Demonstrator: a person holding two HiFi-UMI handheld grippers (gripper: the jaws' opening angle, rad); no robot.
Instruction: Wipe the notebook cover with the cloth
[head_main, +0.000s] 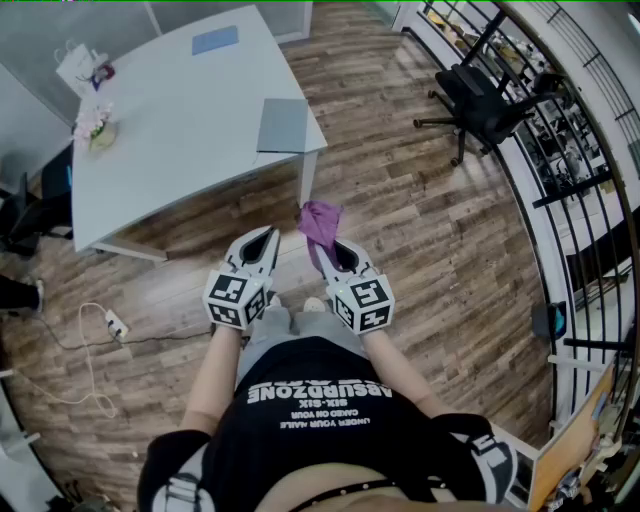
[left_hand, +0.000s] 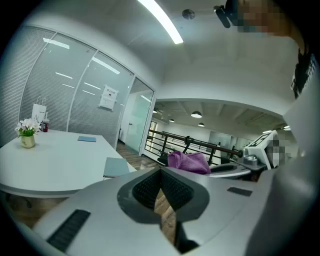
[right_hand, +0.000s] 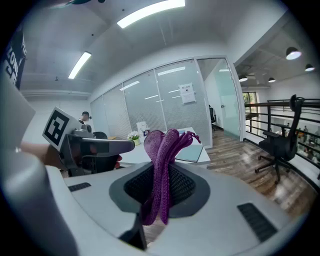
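A grey notebook (head_main: 284, 126) lies near the right edge of the white table (head_main: 180, 130); it also shows in the left gripper view (left_hand: 116, 167) and the right gripper view (right_hand: 191, 153). My right gripper (head_main: 322, 248) is shut on a purple cloth (head_main: 320, 222), which sticks up between its jaws (right_hand: 161, 165). My left gripper (head_main: 262, 240) is shut with nothing in it, held beside the right one. Both hang over the wooden floor, short of the table. The cloth (left_hand: 188, 162) shows at the right in the left gripper view.
A small blue book (head_main: 215, 40), a flower pot (head_main: 93, 128) and a white bag (head_main: 80, 68) sit on the table. A black office chair (head_main: 482, 100) stands at the right by a black railing (head_main: 575, 150). A power strip (head_main: 116, 324) and cable lie on the floor at left.
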